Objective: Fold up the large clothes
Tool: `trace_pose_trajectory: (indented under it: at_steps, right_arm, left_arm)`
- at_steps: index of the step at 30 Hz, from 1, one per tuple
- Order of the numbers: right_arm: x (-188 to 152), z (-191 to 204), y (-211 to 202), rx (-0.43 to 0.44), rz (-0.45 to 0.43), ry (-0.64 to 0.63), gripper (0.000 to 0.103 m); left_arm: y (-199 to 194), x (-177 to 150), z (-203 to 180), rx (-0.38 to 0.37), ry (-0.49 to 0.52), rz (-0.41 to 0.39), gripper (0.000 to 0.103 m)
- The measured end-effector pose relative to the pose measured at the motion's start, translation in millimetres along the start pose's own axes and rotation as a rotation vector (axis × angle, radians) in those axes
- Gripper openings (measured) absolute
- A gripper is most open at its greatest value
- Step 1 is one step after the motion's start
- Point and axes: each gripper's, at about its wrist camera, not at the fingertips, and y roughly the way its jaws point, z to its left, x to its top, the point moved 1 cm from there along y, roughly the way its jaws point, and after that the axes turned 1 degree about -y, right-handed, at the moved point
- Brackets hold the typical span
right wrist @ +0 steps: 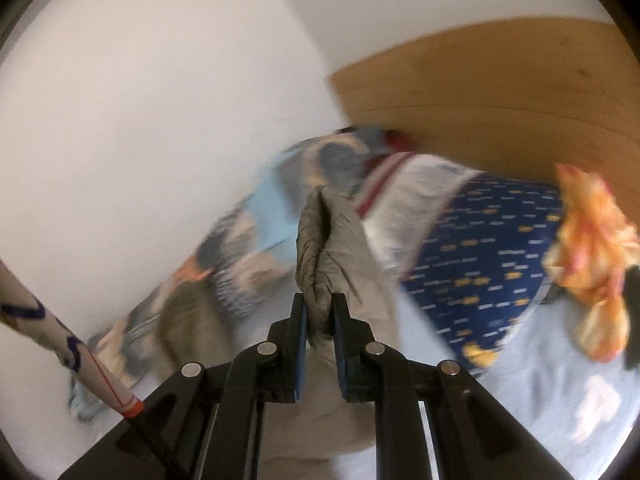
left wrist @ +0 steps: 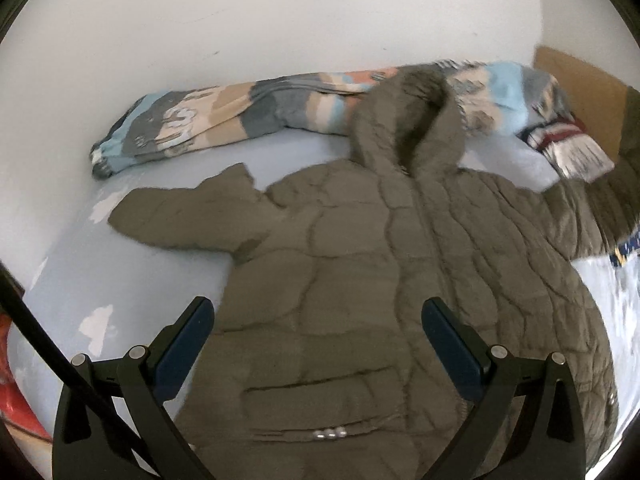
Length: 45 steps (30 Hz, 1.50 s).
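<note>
The olive puffer jacket (left wrist: 400, 248) lies front-up and spread out on the pale blue bed (left wrist: 168, 272), hood toward the far wall, one sleeve stretched out left, the other running off to the right. The left tool (left wrist: 318, 332) hangs over the jacket's near hem, its jaws spread wide with nothing between them. The right tool (right wrist: 320, 320) is clamped tight on the cuff (right wrist: 324, 248) of a sleeve, lifted in front of a patterned blanket (right wrist: 248, 240) and a dark blue pillow (right wrist: 480, 264).

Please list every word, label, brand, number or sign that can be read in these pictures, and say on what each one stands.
No text can be read in either view.
Dark blue cloth: small yellow and white marks in rows, too blurred to tell whether they are letters.
Olive jacket: no label or brand shows.
Patterned blanket: pictures only, no words.
</note>
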Motion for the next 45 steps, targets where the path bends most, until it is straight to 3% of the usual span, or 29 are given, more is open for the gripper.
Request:
trace_pose_trajectory:
  at_steps: [5,10,15,21,25,27,31,33,35,38,42,45]
  right_arm:
    - [-51,107,5,0.105,0.07,-0.137,0.013]
    - [-133,191,33,0.188,0.18,-0.257,0.013]
    - [-229,246,75,0.264,0.32,-0.301,0.013]
    - [-324,283,130,0.329,0.471,-0.288,0.013]
    - [-357,293,154,0.314,0.532,-0.321,0.016]
    - [-368,292,160,0.329,0.582,-0.331,0.02]
    - [-362,281,146,0.438,0.602,-0.331,0.056]
    - [-345,267,132,0.496,0.587,-0.329,0.06]
    - [-322,250,122,0.497,0.544,-0.315,0.06]
    - [-286,205,116,0.394,0.459,-0.295,0.06]
    - [-252,139,134,0.062,0.388,-0.361,0.06]
    - [-247,97,149,-0.064,0.394,-0.352,0.06]
  left_arm:
    - [-7,5,41,0.019,-0.098,-0.007,0.103]
    - [-14,1,70,0.042,-0.152,-0.012,0.103]
    - [-15,-2,88,0.084,-0.176,-0.01,0.103]
    - [-9,-1,100,0.102,-0.211,0.001,0.103]
    - [1,1,99,0.11,-0.211,0.022,0.103]
    - [9,4,97,0.112,-0.216,0.029,0.103]
    - [25,8,97,0.121,-0.224,0.043,0.103]
    - [39,11,95,0.125,-0.231,0.063,0.103]
    - [52,13,91,0.128,-0.236,0.081,0.103]
    - [70,19,78,0.12,-0.216,0.105,0.103]
    - [87,26,55,0.108,-0.161,0.108,0.103]
    - [100,30,37,0.113,-0.113,0.107,0.103]
